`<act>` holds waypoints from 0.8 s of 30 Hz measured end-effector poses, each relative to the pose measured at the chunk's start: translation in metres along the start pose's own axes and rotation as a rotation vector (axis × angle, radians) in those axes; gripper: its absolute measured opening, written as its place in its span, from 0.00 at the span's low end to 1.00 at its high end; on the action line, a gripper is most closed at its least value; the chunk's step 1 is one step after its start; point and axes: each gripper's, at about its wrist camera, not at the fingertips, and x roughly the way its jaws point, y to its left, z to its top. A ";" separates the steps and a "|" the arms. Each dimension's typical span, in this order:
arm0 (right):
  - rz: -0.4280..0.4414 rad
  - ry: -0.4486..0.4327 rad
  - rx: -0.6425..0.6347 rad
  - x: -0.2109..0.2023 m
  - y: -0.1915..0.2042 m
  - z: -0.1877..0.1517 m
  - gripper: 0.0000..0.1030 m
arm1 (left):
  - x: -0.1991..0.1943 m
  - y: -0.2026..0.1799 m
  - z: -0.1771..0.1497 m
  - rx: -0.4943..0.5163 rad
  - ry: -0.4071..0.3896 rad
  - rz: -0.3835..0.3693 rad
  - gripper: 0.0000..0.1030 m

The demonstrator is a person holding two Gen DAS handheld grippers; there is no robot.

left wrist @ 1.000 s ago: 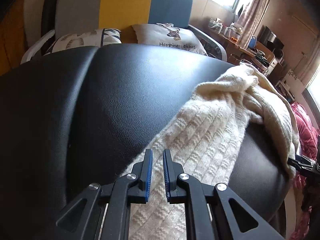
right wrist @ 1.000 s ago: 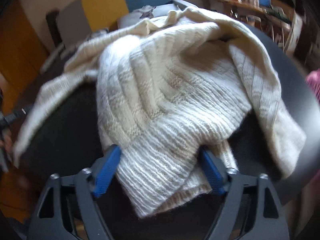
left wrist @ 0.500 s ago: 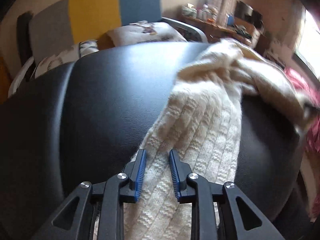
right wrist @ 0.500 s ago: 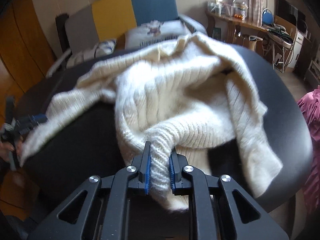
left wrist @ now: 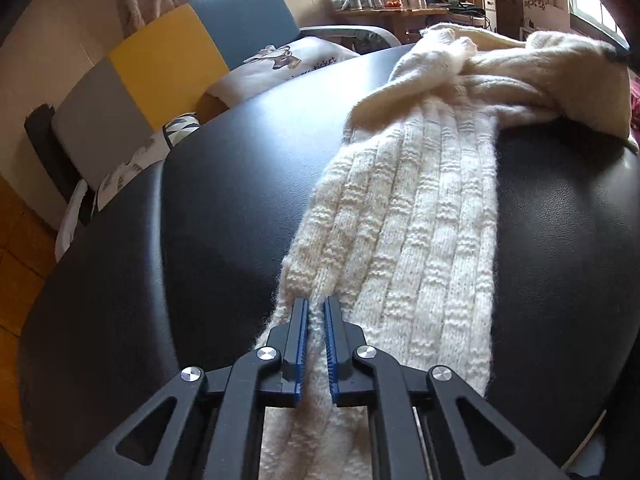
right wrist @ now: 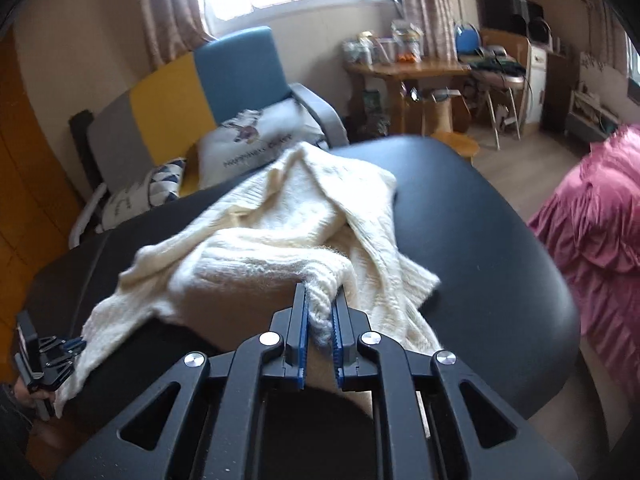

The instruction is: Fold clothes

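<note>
A cream knitted sweater (right wrist: 288, 232) lies bunched on a black padded table (right wrist: 480, 240). My right gripper (right wrist: 319, 308) is shut on a ribbed edge of the sweater and holds it lifted above the table. In the left wrist view a long ribbed sleeve (left wrist: 412, 216) stretches across the table (left wrist: 224, 184) toward the bunched body. My left gripper (left wrist: 316, 308) is shut on the near end of that sleeve. The left gripper (right wrist: 64, 350) also shows at the far left of the right wrist view, holding the sleeve's end.
A grey, yellow and blue sofa (right wrist: 192, 80) with printed cushions (right wrist: 256, 140) stands behind the table. A pink cloth (right wrist: 600, 216) lies at the right. A cluttered wooden desk (right wrist: 404, 68) and stools stand by the window.
My right gripper closed on the sweater's ribbed edge and raised it up and back. My left gripper closed on the sleeve end, and the sleeve now lies stretched out straight.
</note>
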 end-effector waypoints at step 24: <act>0.140 0.203 -0.677 0.108 0.212 0.025 0.42 | -0.016 -0.001 -0.010 -0.168 -0.059 -0.062 0.10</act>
